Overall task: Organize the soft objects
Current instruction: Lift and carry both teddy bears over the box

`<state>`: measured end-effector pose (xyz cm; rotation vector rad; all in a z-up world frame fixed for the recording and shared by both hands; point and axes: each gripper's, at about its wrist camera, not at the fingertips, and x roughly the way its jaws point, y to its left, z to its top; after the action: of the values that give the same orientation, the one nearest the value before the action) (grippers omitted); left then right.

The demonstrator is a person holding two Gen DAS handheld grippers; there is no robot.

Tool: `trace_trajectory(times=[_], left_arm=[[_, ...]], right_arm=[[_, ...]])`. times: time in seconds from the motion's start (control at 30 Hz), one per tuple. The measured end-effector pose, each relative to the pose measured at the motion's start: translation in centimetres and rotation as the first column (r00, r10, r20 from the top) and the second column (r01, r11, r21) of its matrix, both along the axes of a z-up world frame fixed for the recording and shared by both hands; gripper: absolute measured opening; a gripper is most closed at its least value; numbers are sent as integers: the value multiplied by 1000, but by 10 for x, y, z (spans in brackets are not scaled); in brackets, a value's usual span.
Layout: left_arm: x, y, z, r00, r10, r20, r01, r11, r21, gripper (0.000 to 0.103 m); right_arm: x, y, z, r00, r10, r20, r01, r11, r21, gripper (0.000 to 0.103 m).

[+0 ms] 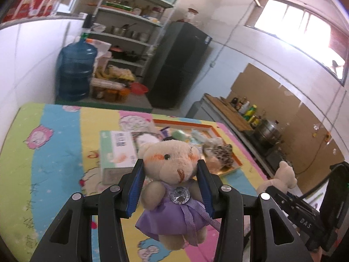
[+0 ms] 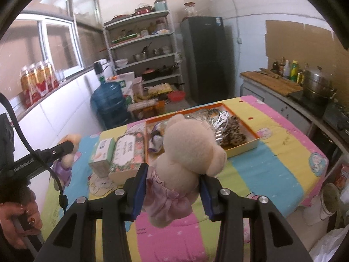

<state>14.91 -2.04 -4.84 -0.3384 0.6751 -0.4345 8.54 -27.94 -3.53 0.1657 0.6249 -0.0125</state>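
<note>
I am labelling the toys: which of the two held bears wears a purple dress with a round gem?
The bear in the left gripper: purple dress, clear gem. The right gripper holds a bear in pale pink.

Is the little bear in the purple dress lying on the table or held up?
Held up: the left gripper pinches the purple-dress bear above the table.

Home kitchen.
Open shelf rack [image 2: 144, 43] stacked with pots and bowls, dark fridge [image 2: 207, 56], water jug [image 2: 110, 104], counter [image 2: 270, 83] with sauce bottles [image 2: 290, 68] and a steel steamer pot [image 2: 317, 83].
</note>
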Motion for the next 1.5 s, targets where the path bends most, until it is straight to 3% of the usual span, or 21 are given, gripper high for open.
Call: trace_trajectory(times=[0.27, 0.67, 1.07, 1.5], left_arm=[[9, -35, 8, 998, -56, 6, 56, 998, -1, 48], [44, -90, 2, 997, -78, -27, 78, 997, -4, 48], [88, -153, -9, 997, -45, -63, 46, 999, 18, 48], [131, -199, -23, 996, 23, -90, -17, 997, 77, 49]], right_arm=[[8, -27, 7, 1000, -27, 16, 27, 1000, 3, 44], [45, -64, 4, 999, 46, -5, -46, 999, 4, 44], [99, -116, -14, 988, 149, -51, -147, 989, 34, 44], [168, -149, -44, 950, 293, -107, -285, 955, 82, 44]])
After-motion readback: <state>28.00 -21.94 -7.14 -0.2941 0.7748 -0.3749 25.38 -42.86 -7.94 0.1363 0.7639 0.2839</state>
